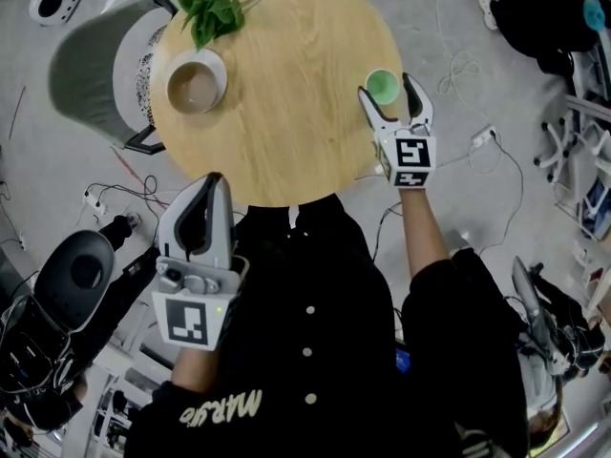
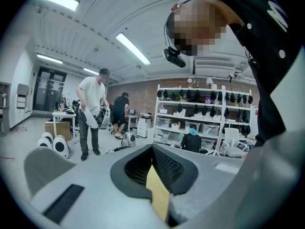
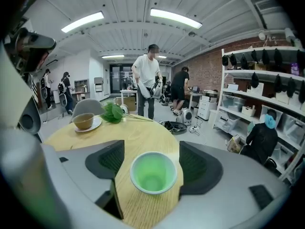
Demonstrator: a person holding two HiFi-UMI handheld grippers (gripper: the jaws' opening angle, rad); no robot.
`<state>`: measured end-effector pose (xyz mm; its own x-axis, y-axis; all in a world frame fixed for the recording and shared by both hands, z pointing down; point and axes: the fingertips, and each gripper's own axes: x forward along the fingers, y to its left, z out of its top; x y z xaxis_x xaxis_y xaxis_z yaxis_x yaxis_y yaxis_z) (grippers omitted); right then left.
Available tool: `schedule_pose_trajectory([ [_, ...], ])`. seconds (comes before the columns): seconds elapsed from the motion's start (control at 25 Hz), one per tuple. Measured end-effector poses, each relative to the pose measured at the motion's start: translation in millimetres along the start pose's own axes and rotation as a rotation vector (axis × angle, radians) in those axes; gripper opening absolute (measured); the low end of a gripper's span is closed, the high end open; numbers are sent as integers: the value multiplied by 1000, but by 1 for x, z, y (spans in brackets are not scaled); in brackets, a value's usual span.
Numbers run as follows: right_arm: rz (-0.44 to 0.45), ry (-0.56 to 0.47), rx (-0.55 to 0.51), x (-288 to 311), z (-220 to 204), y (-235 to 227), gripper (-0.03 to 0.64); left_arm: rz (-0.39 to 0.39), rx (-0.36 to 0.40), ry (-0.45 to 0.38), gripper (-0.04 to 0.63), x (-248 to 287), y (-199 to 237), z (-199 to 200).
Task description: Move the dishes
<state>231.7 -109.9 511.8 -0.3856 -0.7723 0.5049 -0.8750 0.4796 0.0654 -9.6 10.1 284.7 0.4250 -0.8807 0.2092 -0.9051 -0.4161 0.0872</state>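
Over on the left, my left gripper (image 1: 212, 183) was clamped right down, jaws flat together with nothing between them. It hung off the near edge of the round wooden table (image 1: 286, 122), close in by the dark shirt. Up on the table's left side sat a tan bowl (image 1: 194, 86) on a white plate (image 1: 219, 64). A sprig of green leaves (image 1: 212, 11) lay just behind it at the far edge, its stems trailing off to the right. Moving across bare wood to the right rim, I found the green cup (image 3: 153, 173), upright and empty, standing on the tabletop. My right gripper (image 1: 388, 86) had its jaws spread wide either side of that cup. A sliver of wood showed between the cup and the left pad, so there was no squeeze on it.
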Motion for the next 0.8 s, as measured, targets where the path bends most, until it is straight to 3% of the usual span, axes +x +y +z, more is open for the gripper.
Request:
schedule_pose_trajectory([
  [0.16,11,-48,-5,-13,29,4,294,14,0,-27,3,-6,6,8],
  [0.4,195,-81,29,-27,70,64,244,48,-6,-69,3,-25,12,24],
  [0.6,368,-57,55,-16,84,131,271,96,1,-88,3,-47,33,31],
  [0.8,438,-22,18,-5,92,178,212,152,-2,-102,3,-69,52,32],
])
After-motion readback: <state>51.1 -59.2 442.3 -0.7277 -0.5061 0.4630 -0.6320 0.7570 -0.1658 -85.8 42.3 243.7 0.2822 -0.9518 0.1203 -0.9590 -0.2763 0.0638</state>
